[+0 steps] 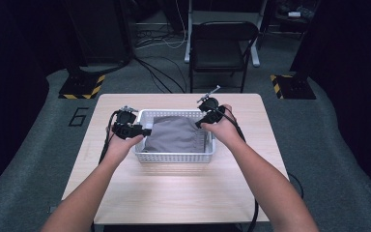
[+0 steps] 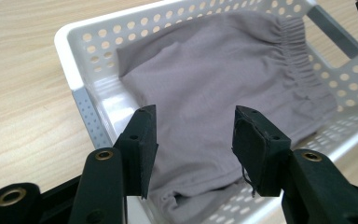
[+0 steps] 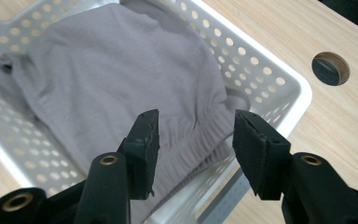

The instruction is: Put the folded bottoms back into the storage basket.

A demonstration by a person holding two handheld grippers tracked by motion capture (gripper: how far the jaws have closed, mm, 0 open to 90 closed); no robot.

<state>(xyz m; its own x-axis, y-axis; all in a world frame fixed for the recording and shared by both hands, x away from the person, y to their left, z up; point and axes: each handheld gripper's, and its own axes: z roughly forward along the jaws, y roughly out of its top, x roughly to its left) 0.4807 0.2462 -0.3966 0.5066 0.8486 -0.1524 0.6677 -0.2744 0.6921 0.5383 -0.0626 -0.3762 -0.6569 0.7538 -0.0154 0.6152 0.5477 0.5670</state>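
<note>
the grey folded cloth garment with an elastic gathered waistband [image 1: 176,135] lies inside the white perforated plastic basket [image 1: 174,157], which sits near the middle of the light wooden table [image 1: 174,193] in the high view. the left gripper [image 1: 145,131] hangs at the basket's left wall, the right gripper [image 1: 202,123] over the basket's far right corner, each in a bare hand. a black folding chair [image 1: 222,48] stands on the floor well beyond the basket.

in the left gripper view, the left gripper [image 2: 195,135] hovers above the basket's near end [image 2: 86,109], its jaws parted about halfway with nothing between the pads; the grey garment [image 2: 214,79] spreads below them, apart from them, its waistband toward the basket's far wall.

in the right gripper view, the right gripper [image 3: 196,137] hangs over the basket's rim [image 3: 279,79], jaws likewise half apart and holding nothing. the garment [image 3: 112,70] lies below, its gathered band under the jaws. a round hole in the tabletop [image 3: 330,68] sits just beyond the basket's corner.
</note>
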